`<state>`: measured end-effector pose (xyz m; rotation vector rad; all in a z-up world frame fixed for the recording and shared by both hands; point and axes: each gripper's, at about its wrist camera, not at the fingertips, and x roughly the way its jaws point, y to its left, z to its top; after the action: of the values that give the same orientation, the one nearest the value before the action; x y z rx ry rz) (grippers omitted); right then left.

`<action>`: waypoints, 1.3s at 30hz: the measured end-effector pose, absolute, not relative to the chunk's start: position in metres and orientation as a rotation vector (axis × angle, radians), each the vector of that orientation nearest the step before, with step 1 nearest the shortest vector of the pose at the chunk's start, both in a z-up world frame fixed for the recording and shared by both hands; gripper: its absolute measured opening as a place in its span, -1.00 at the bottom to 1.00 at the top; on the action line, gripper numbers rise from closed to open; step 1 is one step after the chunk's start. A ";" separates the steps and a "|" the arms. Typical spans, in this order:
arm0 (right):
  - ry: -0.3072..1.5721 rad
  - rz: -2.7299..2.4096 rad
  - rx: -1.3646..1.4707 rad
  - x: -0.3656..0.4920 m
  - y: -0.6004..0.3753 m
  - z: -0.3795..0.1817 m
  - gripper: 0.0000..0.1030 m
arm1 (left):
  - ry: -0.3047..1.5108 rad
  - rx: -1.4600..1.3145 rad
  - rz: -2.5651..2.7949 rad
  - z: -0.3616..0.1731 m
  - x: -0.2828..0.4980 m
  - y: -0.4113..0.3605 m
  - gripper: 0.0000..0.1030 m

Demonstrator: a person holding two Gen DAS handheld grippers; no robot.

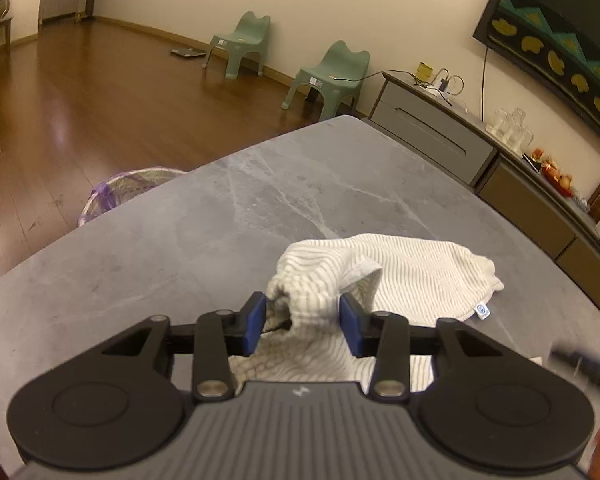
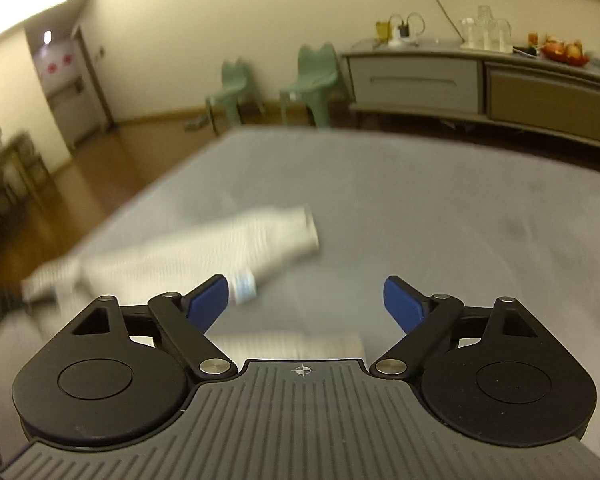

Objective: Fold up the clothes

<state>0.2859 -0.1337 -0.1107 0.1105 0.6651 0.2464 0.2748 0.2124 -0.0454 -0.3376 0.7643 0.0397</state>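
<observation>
A: Blue pads of L gripper [image 1: 302, 322] sit nearest the lens, closed partway on a bunched end of the cloth [image 1: 400, 280], fabric pinched between them and lifted into a hump.

B: And R?

A: R gripper [image 2: 306, 300] is wide apart, nothing in it, hovering over the table [image 2: 420, 220]. View is motion-blurred.

B: Where's the garment?

A: On the grey table, near edge. From L it spreads ahead and to the right, rest lying flat, tag [image 1: 483, 311] at the near-right hem. From R it lies ahead-left, long axis running from near-left to far-right, ending around mid-table. More striped fabric shows just under R's body; can't tell if it's the same piece.

B: Who's closer?

A: L, it's got hold. R is just beside the tag end, apart from the cloth.

B: Counts?

A: 1 cloth for sure, 2 grippers, 2 green chairs [image 1: 324, 76], 1 basket [image 1: 128, 188] beyond the table's left edge.

B: Stage?

A: Mid-handling I'd guess; can't say which fold.
</observation>
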 end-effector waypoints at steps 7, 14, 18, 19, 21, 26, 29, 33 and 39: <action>0.573 0.331 0.063 0.247 -0.139 -0.101 0.71 | 0.820 -0.371 0.005 -0.044 0.271 0.232 -0.20; 0.673 0.494 -0.375 0.245 -0.080 -0.120 0.49 | 0.893 -0.380 -0.045 -0.048 0.270 0.248 -0.16; 0.781 0.518 -0.367 0.259 -0.083 -0.129 -0.80 | 0.945 -0.302 -0.088 -0.065 0.275 0.233 -0.11; 0.799 0.525 -0.345 0.260 -0.086 -0.125 -0.85 | 0.951 -0.280 -0.086 -0.070 0.277 0.229 -0.11; 0.815 0.562 -0.248 0.255 -0.096 -0.096 -0.87 | 0.942 -0.239 -0.079 -0.073 0.279 0.221 -0.19; 0.838 0.645 0.055 0.256 -0.127 -0.029 -0.92 | 0.841 -0.218 -0.043 -0.056 0.273 0.216 -0.55; 0.875 0.460 0.085 0.282 -0.139 -0.029 -0.01 | 0.866 -0.247 0.010 -0.059 0.277 0.223 -0.56; 0.868 0.282 0.060 0.265 -0.151 -0.057 0.28 | 0.894 -0.239 0.005 -0.063 0.277 0.227 -0.56; 0.949 0.367 0.031 0.161 -0.134 -0.118 0.72 | 0.933 -0.192 -0.102 -0.060 0.272 0.219 -0.40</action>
<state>0.1610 -0.1343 -0.1177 0.0308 0.9495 0.3670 0.2720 0.2195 -0.0602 -0.1917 0.9326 -0.1022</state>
